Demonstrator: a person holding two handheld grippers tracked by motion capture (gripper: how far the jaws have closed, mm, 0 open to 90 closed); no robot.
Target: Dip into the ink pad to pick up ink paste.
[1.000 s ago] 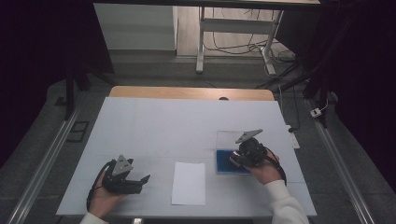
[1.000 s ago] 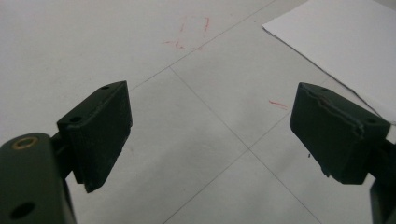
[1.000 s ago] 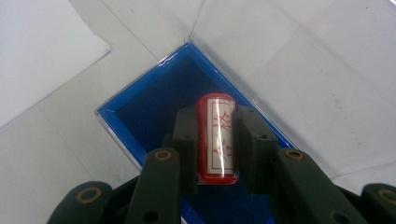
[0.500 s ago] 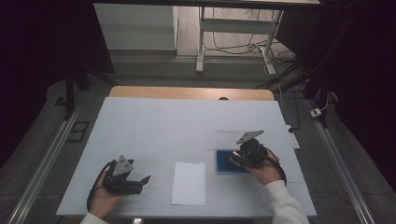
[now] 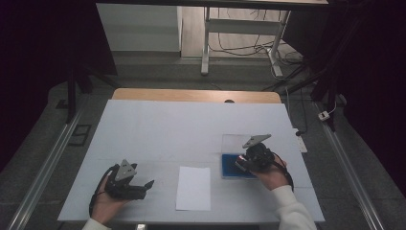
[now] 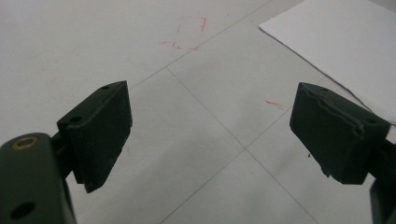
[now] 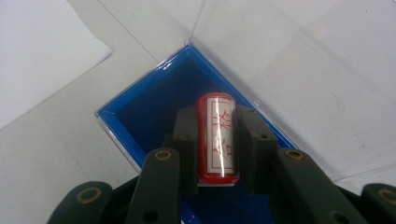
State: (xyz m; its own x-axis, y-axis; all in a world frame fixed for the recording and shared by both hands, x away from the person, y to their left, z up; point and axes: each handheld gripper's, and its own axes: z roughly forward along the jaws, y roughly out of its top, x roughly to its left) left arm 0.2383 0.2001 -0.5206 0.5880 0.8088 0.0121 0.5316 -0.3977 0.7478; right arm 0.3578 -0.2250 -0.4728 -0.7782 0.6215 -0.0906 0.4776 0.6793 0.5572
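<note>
My right gripper [image 7: 216,119] is shut on a red stamp [image 7: 216,135] with a white label bearing red characters, held over a blue ink pad box [image 7: 140,107] whose clear lid lies open beyond it. In the high view the right gripper [image 5: 244,164] sits above that blue box [image 5: 230,165] at the table's right. My left gripper [image 5: 149,185] rests low near the front left, open with nothing between its jaws; its own view shows its fingers [image 6: 100,130] wide apart over bare table. A white sheet of paper [image 5: 193,188] lies between the two hands.
The white table [image 5: 163,129] has faint red pen marks [image 6: 184,35] ahead of the left gripper. A corner of the paper sheet [image 6: 345,42] lies at that view's upper right. Beyond the table's far edge are a desk frame [image 5: 239,33] and floor cables.
</note>
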